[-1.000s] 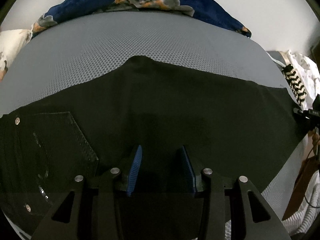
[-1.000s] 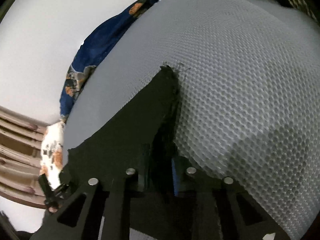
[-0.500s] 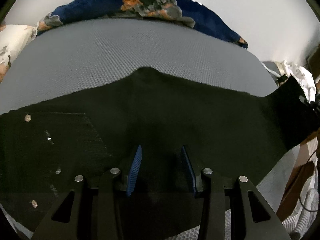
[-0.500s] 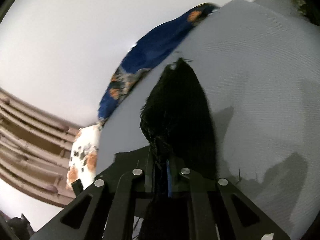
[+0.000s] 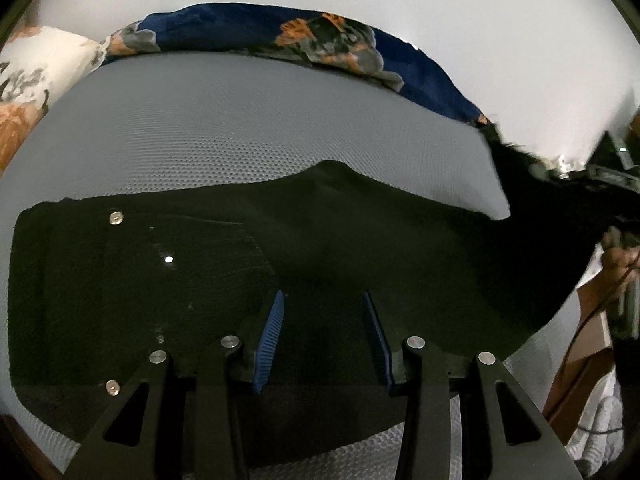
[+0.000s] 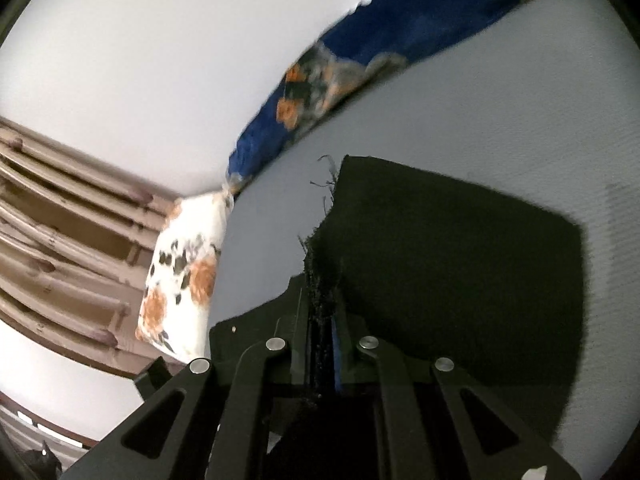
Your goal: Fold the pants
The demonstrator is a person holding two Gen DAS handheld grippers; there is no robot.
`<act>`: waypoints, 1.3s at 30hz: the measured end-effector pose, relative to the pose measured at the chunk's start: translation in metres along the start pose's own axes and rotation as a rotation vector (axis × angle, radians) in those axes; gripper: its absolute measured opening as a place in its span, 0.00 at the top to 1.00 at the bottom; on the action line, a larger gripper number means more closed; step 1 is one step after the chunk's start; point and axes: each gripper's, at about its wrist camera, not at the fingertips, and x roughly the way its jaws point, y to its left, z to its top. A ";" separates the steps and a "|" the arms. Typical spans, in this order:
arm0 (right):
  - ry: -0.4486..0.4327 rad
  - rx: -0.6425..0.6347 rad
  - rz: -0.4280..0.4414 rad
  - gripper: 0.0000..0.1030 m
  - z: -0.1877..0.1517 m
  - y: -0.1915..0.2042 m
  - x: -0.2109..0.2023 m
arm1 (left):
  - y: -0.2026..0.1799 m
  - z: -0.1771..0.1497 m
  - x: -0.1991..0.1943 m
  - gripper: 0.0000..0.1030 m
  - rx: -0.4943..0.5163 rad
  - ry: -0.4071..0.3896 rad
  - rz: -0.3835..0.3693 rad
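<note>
- The pants [image 5: 320, 264] are black and lie across the grey mattress [image 5: 248, 136]; in the left wrist view the waist with its metal studs [image 5: 116, 218] sits toward 9 o'clock, and the leg end runs off toward 3 o'clock, where it lifts clear of the bed
- The right gripper [image 6: 326, 320] has its fingers clenched on the frayed hem of the leg end, which stands up as a dark flap at 12 o'clock from the fingers, loose threads showing at its top corner
- The left gripper [image 5: 322, 336] hangs over the middle of the pants with its blue-padded fingers [image 5: 270, 336] released and apart; nothing is pinched between them, though the cloth lies directly beneath
- By its look the cloth is soft and limp and fairly heavy: it drapes and sags from the pinched point rather than holding a line, so the free span is likely to droop and crease as it is carried over
- The best holds appear to be the thick, stitched parts, the hem and the waistband, since a single thin layer could slip from the pads; the frayed edge may shed threads
- The pocket stitching near 9 o'clock marks a stiffer patch
- A blue floral pillow [image 5: 304, 36] lies along the far edge at 12 o'clock
- No brand, label or writing can be read anywhere
</note>
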 end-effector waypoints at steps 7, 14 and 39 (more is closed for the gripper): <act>0.169 -0.075 -0.041 0.92 -0.037 0.024 0.086 | 0.017 -0.007 -0.012 0.59 -0.028 -0.017 -0.039; 0.265 -0.183 -0.163 0.84 -0.072 0.029 0.134 | 0.017 -0.009 -0.019 0.59 -0.015 -0.020 -0.094; 0.019 -0.091 -0.286 0.55 -0.096 -0.001 0.021 | -0.010 -0.015 0.058 0.59 -0.197 0.320 -0.392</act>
